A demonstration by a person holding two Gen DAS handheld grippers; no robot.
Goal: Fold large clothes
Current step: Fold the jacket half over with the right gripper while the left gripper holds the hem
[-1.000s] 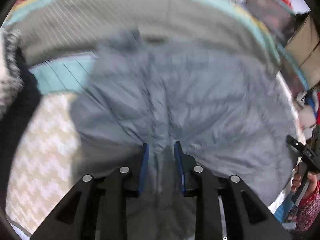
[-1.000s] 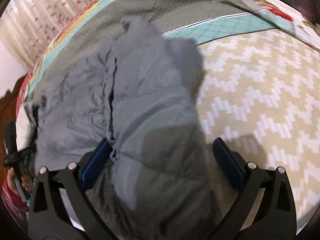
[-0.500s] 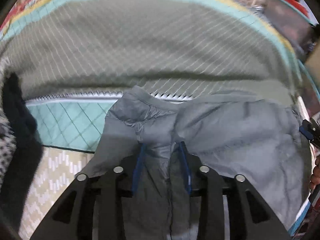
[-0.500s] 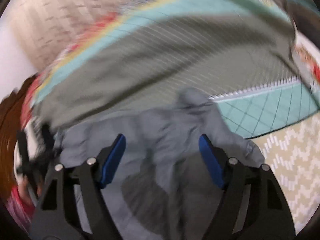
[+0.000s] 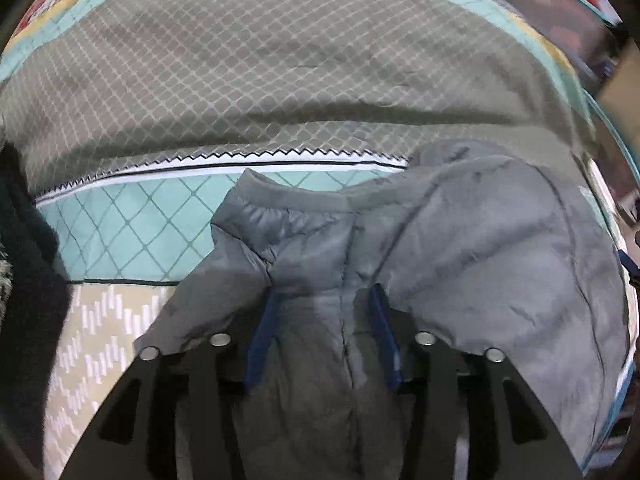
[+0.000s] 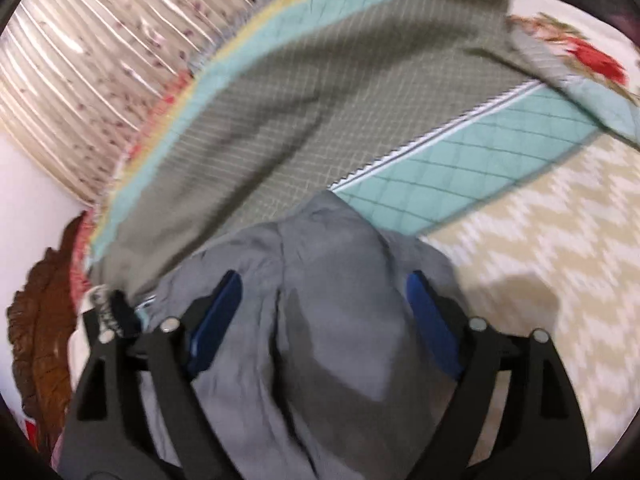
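Observation:
A grey padded jacket (image 5: 460, 264) lies on a quilted bedspread, its ribbed hem edge toward the teal band. My left gripper (image 5: 322, 300) has its blue pads close together with a fold of the jacket pinched between them. In the right wrist view the same jacket (image 6: 332, 312) bulges up between the fingers of my right gripper (image 6: 320, 284), whose blue pads stand wide apart on either side of the cloth. The lower part of the jacket is hidden under both grippers.
The bedspread has a grey diamond band (image 5: 280, 72), a teal band (image 5: 132, 236) and a beige zigzag part (image 6: 540, 260). A dark garment (image 5: 28, 280) lies at the left. Striped curtains (image 6: 100, 60) and a wooden headboard (image 6: 40, 320) are beyond the bed.
Both grippers have carried the jacket's near part forward over itself toward the teal band. The jacket now looks shorter. The left pads have spread a little.

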